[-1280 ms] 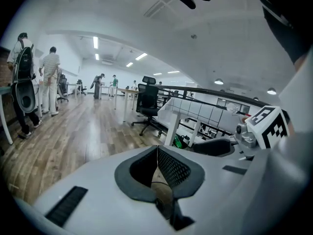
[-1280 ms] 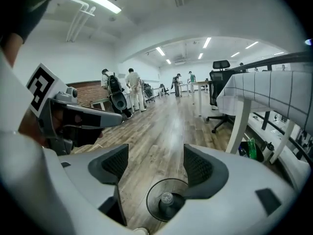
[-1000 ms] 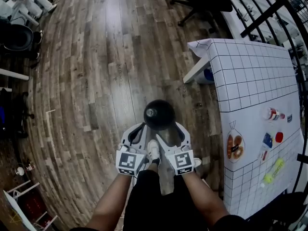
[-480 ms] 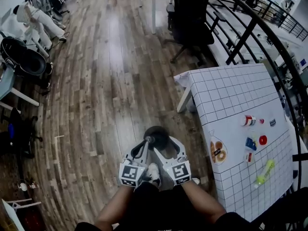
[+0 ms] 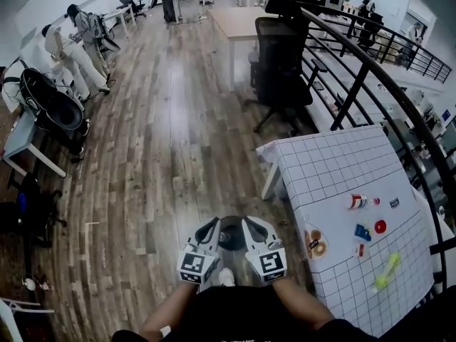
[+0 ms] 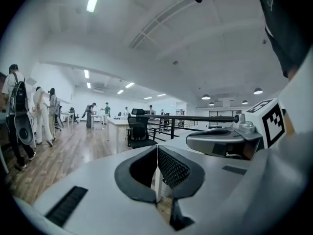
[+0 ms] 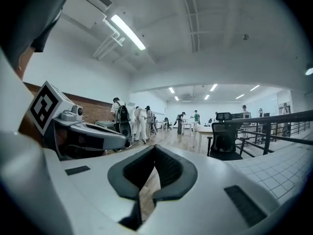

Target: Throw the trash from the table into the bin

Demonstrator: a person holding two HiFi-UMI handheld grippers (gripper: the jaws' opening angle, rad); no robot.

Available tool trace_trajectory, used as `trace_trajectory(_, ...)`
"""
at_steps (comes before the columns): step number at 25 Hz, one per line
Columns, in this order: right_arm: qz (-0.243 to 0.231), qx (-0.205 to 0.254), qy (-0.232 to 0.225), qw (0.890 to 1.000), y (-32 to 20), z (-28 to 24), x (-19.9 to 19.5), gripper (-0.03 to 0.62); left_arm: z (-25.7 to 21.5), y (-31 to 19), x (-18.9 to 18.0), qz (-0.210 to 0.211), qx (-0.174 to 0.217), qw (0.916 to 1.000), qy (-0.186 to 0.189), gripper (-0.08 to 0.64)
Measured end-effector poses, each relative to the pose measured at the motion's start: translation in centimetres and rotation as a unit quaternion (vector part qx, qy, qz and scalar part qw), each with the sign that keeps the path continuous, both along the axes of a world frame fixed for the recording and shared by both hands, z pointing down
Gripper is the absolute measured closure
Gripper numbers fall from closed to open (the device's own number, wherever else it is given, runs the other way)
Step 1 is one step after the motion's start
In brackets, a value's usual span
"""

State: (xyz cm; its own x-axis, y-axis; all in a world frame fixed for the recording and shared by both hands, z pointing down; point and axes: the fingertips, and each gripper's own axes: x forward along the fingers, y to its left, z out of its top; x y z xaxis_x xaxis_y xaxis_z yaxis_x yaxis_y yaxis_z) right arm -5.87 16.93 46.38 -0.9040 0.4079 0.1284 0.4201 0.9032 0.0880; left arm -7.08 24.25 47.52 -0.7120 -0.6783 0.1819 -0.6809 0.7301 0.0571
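Left claw [image 6: 157,150] shut; right claw [image 7: 155,150] just closed empty; green trash [image 5: 385,271] lies diagonally.

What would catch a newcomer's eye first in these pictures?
The left gripper and right gripper sit side by side at bottom centre, both shut and empty, the right just closed, over a black bin. To the right, a grid-patterned table holds scattered trash.

Round black bin [image 5: 229,235] sits on the wooden floor [image 5: 164,155] left of the white gridded tabletop [image 5: 335,162], where a red-and-white can [image 5: 358,201], clear pastry bag [image 5: 314,244], blue packet [image 5: 362,231], red lid [image 5: 380,226] and yellow-green bottle [image 5: 387,271] lie scattered.
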Motion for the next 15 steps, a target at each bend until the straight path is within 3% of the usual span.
trace_trajectory(3,0.004,0.016,-0.023,1.000,-0.4,-1.7,-0.6,0.568,-0.8,-0.2,-0.1,-0.001,0.003,1.0000,-0.008,0.537)
trace_trajectory(7,0.015,-0.015,-0.042,0.999,-0.7,-2.4,-0.8,0.568,-1.4,-0.3,-0.3,0.001,-0.001,0.9999,-0.017,0.537)
trace_trajectory(12,0.033,-0.020,-0.034,0.999,-1.7,-2.8,-1.3,0.568,-2.8,-0.8,-1.4,0.000,0.004,0.9994,-0.033,0.538)
trace_trajectory(15,0.045,-0.027,-0.060,0.997,-2.9,-3.5,-1.7,0.568,-4.0,-1.8,-1.9,0.011,0.009,0.9987,-0.048,0.537)
